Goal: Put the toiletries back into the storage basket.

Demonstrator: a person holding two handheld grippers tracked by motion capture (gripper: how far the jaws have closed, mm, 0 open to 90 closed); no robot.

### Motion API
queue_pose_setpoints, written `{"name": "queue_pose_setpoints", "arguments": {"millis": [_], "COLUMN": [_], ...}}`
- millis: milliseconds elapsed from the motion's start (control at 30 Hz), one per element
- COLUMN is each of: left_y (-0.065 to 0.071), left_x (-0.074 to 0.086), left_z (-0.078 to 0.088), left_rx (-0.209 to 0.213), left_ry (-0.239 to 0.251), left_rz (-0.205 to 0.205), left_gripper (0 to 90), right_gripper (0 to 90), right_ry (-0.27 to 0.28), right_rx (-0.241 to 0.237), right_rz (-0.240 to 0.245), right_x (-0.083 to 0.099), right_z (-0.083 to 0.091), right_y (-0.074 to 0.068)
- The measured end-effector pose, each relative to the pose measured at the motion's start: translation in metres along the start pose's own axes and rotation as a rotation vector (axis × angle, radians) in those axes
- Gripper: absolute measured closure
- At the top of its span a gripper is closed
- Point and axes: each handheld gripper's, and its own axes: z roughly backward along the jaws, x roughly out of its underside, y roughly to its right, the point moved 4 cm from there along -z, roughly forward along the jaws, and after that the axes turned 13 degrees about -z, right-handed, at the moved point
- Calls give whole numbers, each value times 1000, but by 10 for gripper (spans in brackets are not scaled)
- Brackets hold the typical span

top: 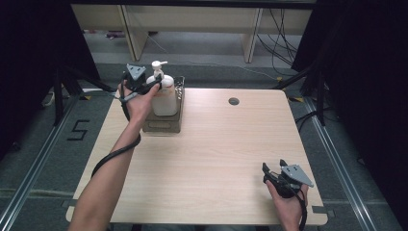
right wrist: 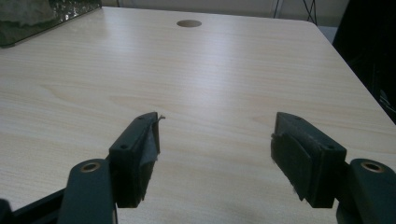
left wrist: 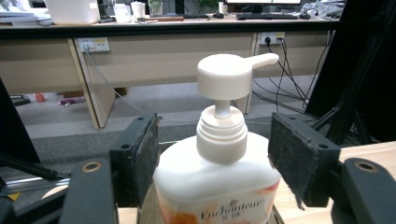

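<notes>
A white pump bottle (top: 163, 98) with an orange label stands upright in a dark mesh basket (top: 163, 126) at the table's far left. My left gripper (top: 153, 85) reaches to it from the left. In the left gripper view the bottle (left wrist: 219, 182) stands between the spread jaws of my left gripper (left wrist: 215, 135). The black pads (left wrist: 289, 154) flank its shoulders closely, and I see no squeeze on it. My right gripper (top: 273, 164) rests near the table's front right corner. It is open over bare wood, with nothing between the jaws of my right gripper (right wrist: 217, 126).
The light wooden table (top: 216, 144) has a round cable hole (top: 234, 101) at the far middle. A corner of the basket (right wrist: 46, 18) shows in the right gripper view. Beyond the table are desk legs, floor cables and black stands on both sides.
</notes>
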Motion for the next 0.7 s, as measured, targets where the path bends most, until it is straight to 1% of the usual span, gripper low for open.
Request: {"name": "queue_pose_setpoints", "arguments": {"millis": [33,67,100,133,167,200,233,267,300,400,433,567,633,667,700], "left_y": [-1,-1,-2,-2,-2,-2,-3,-2,-2,-1,-1,2,4,4,5], "left_x": [1,1,2,3,4,4,5,5,6,9,11,18,21,23,25], "left_z": [2,6,9,13,16,19,22,25,29,39,42,54,60,63,66], "left_rx": [0,5,6,12,20,27,31,37,43,57,65,92,100,105,108], "left_ry": [4,6,8,4,6,6,9,12,15,21,21,23,28,30,31], "left_rz": [1,4,7,4,7,11,10,18,22,17,16,19,12,10,13], "left_gripper": [337,337,336,337,336,335,334,333,333,333,332,331,330,330,330], "right_gripper": [331,331,331,331,331,331,331,331,331,331,331,331,330,330,330], "right_ry": [-5,-14,-18,-15,-12,-11,-12,0,2,2,2,2,3,-6,2], "right_rx": [-4,-31,-28,-10,-7,-4,-6,2,1,1,2,2,2,-4,3], "right_rz": [24,0,12,-2,1,25,28,28,29,27,33,30,30,9,30], "right_x": [-2,-1,-1,0,0,-1,-1,-1,-1,-1,-1,-1,-1,0,-1], "right_z": [1,0,1,1,1,1,1,1,1,1,1,1,1,1,1], "right_y": [2,0,1,-1,-1,1,1,1,1,1,1,1,1,-1,1]}}
